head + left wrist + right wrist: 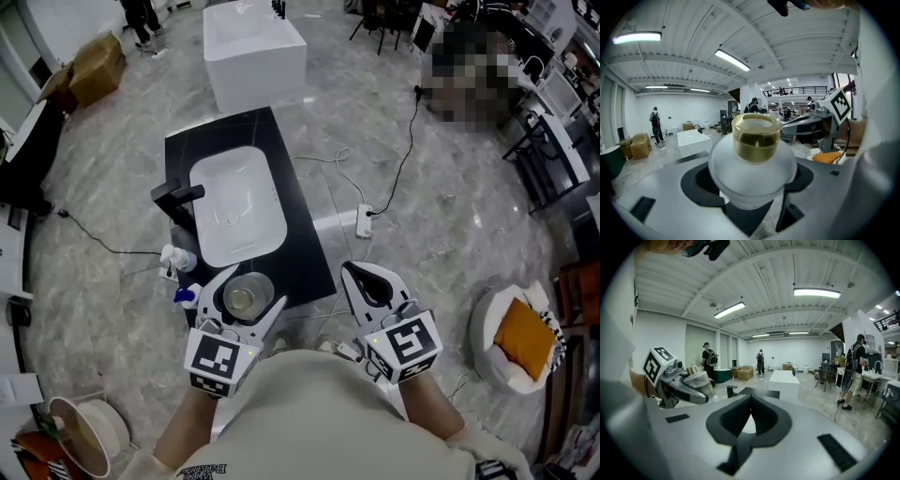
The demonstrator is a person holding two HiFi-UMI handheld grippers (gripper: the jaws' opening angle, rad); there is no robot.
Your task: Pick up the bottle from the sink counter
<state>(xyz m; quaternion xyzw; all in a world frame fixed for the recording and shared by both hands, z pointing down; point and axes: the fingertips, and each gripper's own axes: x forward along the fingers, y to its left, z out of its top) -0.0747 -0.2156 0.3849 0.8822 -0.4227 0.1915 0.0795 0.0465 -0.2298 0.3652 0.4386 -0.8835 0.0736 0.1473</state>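
A frosted white bottle (244, 298) with a gold cap (756, 138) is lifted off the black sink counter (302, 225), just off its near end. My left gripper (253, 287) is shut on the bottle, one jaw on each side of its round body (752, 171). In the right gripper view the same bottle (696, 379) shows at the left, held in the left gripper. My right gripper (360, 277) hangs to the right of the counter's near corner, shut with nothing between its jaws (749, 417).
A white basin (234, 202) and a black faucet (176, 195) sit in the counter. A white spray bottle (177, 257) and a blue-capped item (187, 295) stand at its left edge. On the floor lie a power strip (364, 220), its cables, and a white seat with an orange cushion (520, 337).
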